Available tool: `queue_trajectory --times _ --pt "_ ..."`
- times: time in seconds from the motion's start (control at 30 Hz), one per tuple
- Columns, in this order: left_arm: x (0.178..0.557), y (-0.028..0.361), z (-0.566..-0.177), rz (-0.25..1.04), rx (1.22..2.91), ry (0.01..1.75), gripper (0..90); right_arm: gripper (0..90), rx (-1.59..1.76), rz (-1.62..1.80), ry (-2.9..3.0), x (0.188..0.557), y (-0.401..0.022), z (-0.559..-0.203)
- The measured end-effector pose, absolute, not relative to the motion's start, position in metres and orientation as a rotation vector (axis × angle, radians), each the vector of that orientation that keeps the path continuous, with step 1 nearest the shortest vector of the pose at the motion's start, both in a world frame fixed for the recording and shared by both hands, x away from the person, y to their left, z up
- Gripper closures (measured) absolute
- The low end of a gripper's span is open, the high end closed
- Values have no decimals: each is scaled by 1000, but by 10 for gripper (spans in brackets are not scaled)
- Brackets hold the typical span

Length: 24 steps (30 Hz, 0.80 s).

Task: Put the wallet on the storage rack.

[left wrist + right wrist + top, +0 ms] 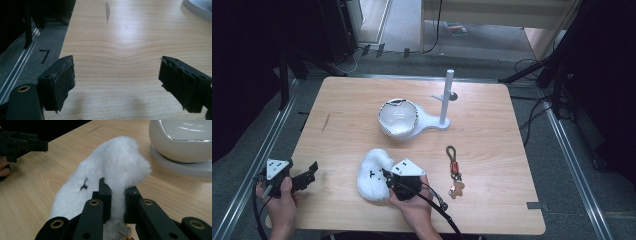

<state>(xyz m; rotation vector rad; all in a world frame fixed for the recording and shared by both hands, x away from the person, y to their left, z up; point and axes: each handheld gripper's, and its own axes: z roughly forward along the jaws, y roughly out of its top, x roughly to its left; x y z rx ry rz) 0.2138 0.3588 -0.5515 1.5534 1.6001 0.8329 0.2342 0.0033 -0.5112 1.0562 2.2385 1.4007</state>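
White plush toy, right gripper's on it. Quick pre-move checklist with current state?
1. Grip: right gripper has its jaws shut on the white plush toy, fur pinched between them. Ok.
2. Grip depth: it holds a thin fold at the edge, the bulk hangs free. Cannot tell if it will hold on a lift.
3. Left gripper: open, holding nothing, over bare table near its left edge. Ok.
4. Keychain: lies to the right of the toy, apart from it. Ok.
5. White bowl stand: beyond the toy, with a gap of table between. Ok.
6. Toy off the table or resting on it: cannot tell.
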Motion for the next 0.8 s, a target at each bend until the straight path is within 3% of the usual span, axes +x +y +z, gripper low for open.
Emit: queue_trajectory --times 0.8 --pt "214 359 -552 833 1540 1604 142 805 1039 1510 1960 261 -53 -452"
